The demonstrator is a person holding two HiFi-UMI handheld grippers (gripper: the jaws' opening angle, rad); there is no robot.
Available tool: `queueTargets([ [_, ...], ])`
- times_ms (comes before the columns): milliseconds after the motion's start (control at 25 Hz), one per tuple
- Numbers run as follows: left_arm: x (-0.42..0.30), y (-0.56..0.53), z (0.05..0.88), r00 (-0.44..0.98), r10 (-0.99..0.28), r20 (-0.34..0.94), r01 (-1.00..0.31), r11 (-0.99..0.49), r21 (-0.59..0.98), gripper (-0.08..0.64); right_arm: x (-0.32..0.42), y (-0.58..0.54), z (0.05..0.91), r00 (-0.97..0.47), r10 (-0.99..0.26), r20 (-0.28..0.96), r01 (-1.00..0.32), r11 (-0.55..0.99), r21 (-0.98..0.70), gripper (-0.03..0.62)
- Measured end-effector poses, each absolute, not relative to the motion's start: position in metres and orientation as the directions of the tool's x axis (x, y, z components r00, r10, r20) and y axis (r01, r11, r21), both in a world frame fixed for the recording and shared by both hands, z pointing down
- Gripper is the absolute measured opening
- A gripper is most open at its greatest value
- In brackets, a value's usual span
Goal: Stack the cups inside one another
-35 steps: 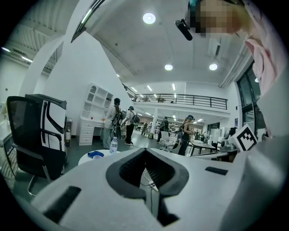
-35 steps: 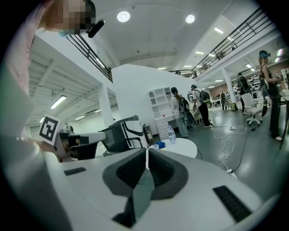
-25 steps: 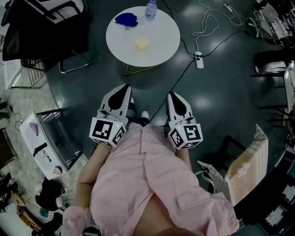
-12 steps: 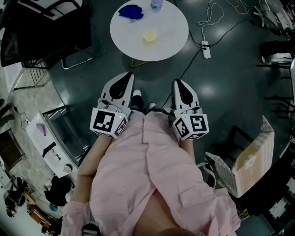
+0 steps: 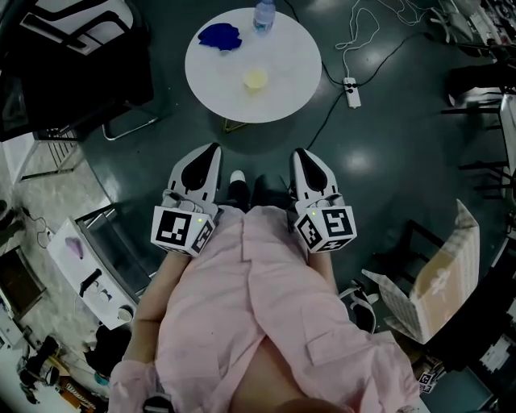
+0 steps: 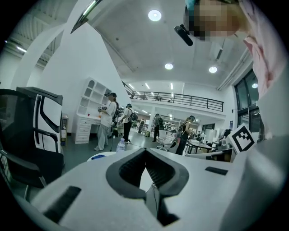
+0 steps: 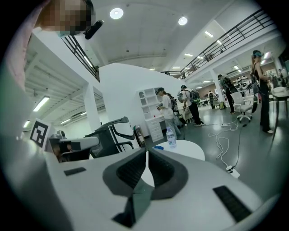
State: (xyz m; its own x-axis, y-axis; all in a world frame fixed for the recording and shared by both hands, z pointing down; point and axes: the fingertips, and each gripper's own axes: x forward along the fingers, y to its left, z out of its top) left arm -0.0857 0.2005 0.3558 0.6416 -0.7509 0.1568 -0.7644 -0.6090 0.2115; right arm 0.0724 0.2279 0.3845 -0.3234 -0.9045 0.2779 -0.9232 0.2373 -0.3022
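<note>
Dark floor lies before a round table (image 5: 286, 85) ahead, a chair (image 5: 81, 77) to its left. On it sit a blue thing (image 5: 220, 35), a cup (image 5: 255, 78) and a bottle (image 5: 264, 14). Left gripper (image 5: 211, 150) and right gripper (image 5: 299, 153) are closed and empty, well short; the cup lies ahead between them. A cable (image 5: 321, 133) runs rightward.

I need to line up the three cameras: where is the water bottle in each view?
Head view: water bottle at the top edge, near the centre.
Left gripper view: water bottle left of centre, below the middle.
Right gripper view: water bottle just right of centre, below the middle.
Shared landmark: the round white table under it.
</note>
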Motion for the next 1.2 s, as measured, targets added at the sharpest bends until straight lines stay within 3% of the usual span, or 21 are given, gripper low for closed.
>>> queueTargets([
  [720,-0.070,0.162,0.371,0.623,-0.757,0.196,-0.777,-0.571,0.266,0.009,0.084,0.183,0.395,-0.360,-0.875,0.323,-0.914,0.262,-0.309,0.037],
  [1200,-0.028,0.108,0.355,0.587,-0.799,0.127,-0.801,-0.552,0.230,0.009,0.128,0.113,0.390,-0.403,-0.864,0.301,-0.899,0.313,-0.307,0.037],
])
